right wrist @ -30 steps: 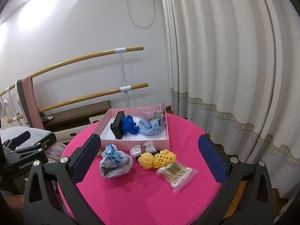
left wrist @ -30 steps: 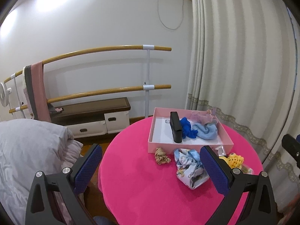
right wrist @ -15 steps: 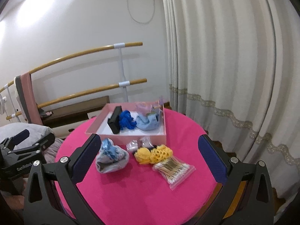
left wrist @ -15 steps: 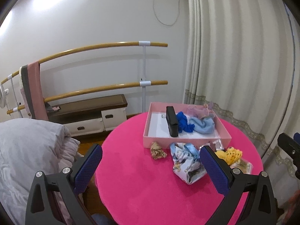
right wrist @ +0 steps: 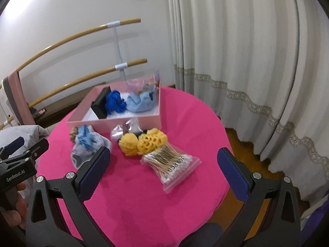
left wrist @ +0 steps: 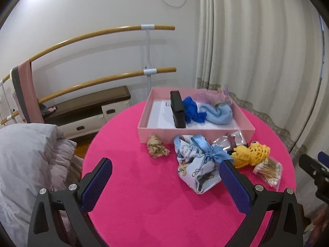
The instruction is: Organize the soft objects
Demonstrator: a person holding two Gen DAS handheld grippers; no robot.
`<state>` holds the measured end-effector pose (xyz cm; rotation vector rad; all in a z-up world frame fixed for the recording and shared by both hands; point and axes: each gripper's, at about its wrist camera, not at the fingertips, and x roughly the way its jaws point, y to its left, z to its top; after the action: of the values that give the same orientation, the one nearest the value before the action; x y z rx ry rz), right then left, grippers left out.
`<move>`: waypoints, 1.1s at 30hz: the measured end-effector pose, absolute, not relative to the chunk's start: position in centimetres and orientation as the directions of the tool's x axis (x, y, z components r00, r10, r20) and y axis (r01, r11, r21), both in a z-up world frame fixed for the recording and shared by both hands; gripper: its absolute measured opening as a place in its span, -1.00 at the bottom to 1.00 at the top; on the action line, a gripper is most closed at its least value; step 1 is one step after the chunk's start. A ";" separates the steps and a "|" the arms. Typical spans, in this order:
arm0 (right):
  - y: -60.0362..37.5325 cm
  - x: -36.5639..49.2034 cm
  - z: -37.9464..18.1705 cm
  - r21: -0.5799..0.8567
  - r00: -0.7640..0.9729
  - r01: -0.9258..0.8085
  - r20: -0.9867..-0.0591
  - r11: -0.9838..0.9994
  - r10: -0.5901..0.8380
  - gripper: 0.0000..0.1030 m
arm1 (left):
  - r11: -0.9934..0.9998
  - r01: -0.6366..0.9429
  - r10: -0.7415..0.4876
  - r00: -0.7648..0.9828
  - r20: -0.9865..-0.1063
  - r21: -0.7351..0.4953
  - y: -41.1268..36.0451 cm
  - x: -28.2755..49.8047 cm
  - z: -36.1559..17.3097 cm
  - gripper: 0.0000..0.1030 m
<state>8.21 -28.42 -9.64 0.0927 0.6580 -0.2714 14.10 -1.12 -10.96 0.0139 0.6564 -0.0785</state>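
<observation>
A pink box [left wrist: 196, 132] [right wrist: 115, 121] stands at the back of the round pink table [left wrist: 144, 185] and holds a black divider [left wrist: 177, 109], a dark blue scrunchie [left wrist: 192, 110], a light blue cloth [left wrist: 218, 113] and a lilac piece. In front lie a tan scrunchie [left wrist: 157, 149], a printed pouch with a blue bow [left wrist: 197, 162] [right wrist: 88, 146], a yellow crochet piece [left wrist: 250, 153] [right wrist: 144, 142], a clear packet [left wrist: 228, 141] and a cotton swab bag [right wrist: 170, 164]. My left gripper [left wrist: 165, 178] is open above the table's near side. My right gripper [right wrist: 164, 164] is open above the swab bag.
Two wooden ballet bars [left wrist: 98, 82] on a white post run along the back wall, above a low cabinet [left wrist: 86, 111]. A grey quilt [left wrist: 26, 160] lies left of the table. Cream curtains [right wrist: 246, 61] hang on the right. Wooden floor [right wrist: 240, 144] shows beyond the table's right edge.
Both grippers have moved forward and tilted down toward the table, so the box and loose objects look nearer. Both stay open. Nothing on the table has moved.
</observation>
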 end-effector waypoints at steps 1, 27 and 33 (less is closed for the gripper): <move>-28.4 8.4 -9.8 0.001 0.754 0.277 -0.620 0.961 -0.217 1.00 | 0.997 0.080 -0.070 0.786 -0.614 -0.011 -1.4 14.6 -11.3 1.00; -30.9 14.3 -16.9 -0.027 0.624 0.264 -0.758 0.964 -0.192 1.00 | 0.989 0.146 -0.097 0.679 -0.727 0.004 -8.4 27.4 -20.7 1.00; -31.8 15.6 -18.7 -0.012 0.594 0.250 -0.788 0.968 -0.164 0.93 | 0.975 0.211 -0.195 0.655 -0.730 -0.071 -8.3 28.1 -21.4 0.52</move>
<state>15.57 -31.78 -18.68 0.1032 0.9035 -0.2410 28.08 -8.34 -21.39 0.0207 0.8245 -0.2302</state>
